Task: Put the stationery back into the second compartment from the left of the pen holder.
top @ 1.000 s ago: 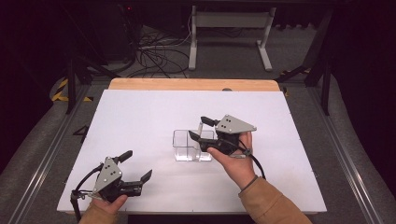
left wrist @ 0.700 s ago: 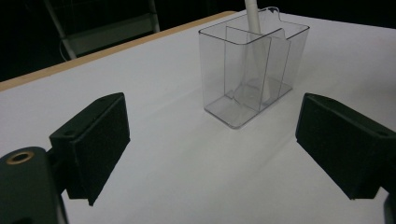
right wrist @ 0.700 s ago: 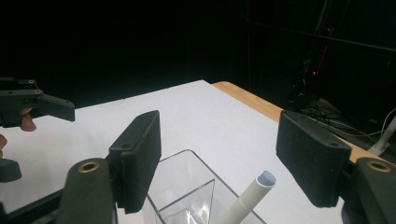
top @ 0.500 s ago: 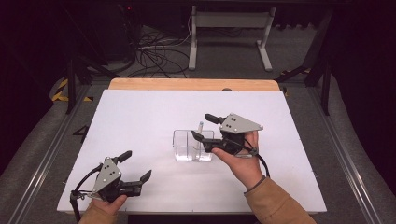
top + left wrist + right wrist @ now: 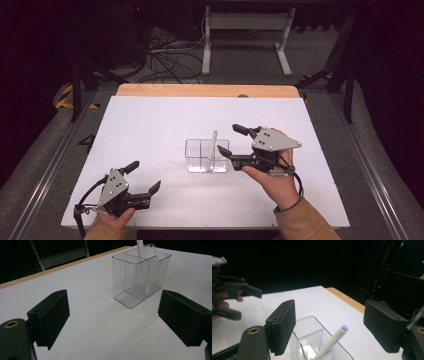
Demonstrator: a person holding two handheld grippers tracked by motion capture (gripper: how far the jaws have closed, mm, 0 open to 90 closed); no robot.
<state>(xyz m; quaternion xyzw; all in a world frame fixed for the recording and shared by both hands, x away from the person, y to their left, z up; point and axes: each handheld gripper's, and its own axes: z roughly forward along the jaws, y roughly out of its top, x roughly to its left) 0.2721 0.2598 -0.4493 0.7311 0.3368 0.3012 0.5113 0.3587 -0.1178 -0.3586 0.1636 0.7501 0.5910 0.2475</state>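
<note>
A clear plastic box [image 5: 199,161] with inner dividers stands mid-table on the white board [image 5: 150,125]. A white pen [image 5: 213,145] leans upright in its right compartment. My right gripper [image 5: 227,139] hovers just right of the box, open; its jaws have just been opening, and nothing is pressed between them. In the right gripper view the pen's tip [image 5: 343,328] sits ahead of the gap of that gripper [image 5: 329,325], touching neither pad, above the box [image 5: 308,340]. My left gripper [image 5: 145,176] rests open and empty near the front left; its own view [image 5: 112,317] faces the box [image 5: 130,287] and pen [image 5: 140,248].
A wooden strip [image 5: 205,90] edges the far side of the board. Beyond it are a metal stand [image 5: 245,37] and cables on the dark floor. Metal rails [image 5: 45,170] run along both sides. The left gripper [image 5: 232,297] appears far off in the right gripper view.
My right gripper has drawn back to the right, off the box, with its jaws spread wider. The pen stays leaning in the box. The left gripper has not moved.
</note>
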